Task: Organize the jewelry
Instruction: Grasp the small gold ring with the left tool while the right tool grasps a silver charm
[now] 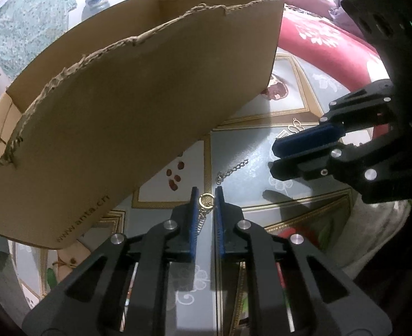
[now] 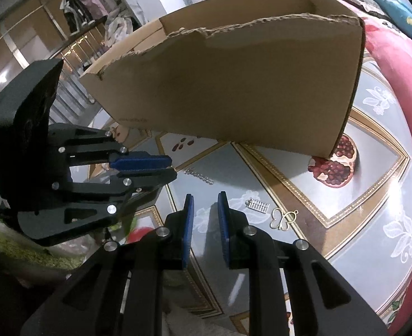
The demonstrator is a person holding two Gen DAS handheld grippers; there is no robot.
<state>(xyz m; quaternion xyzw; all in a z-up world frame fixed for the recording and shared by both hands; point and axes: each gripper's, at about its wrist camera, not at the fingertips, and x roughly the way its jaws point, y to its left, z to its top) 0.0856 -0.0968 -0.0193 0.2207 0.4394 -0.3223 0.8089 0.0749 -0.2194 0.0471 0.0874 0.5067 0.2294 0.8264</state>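
Gold ring (image 1: 206, 199) and its chain sit pinched in my left gripper (image 1: 206, 204), not yet in the cardboard box (image 1: 138, 89). My right gripper (image 2: 206, 204) is narrowly parted and empty; a chain (image 1: 232, 170), butterfly charm (image 2: 283, 219) and small clasp (image 2: 257, 205) remain on the table (image 2: 262, 168).

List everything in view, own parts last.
cardboard box: 1, brown, standing on the tablecloth, torn top edge
tablecloth: 1, grey-blue with gold borders, under everything
gold ring: 1, on a short chain, between the left fingers
silver chain: 1, loose on cloth before the box
comb charm: 1, silver, beside the butterfly
butterfly pendant: 1, gold, on cloth
left gripper: black, blue fingers, on the ring
right gripper: same colours, open, empty
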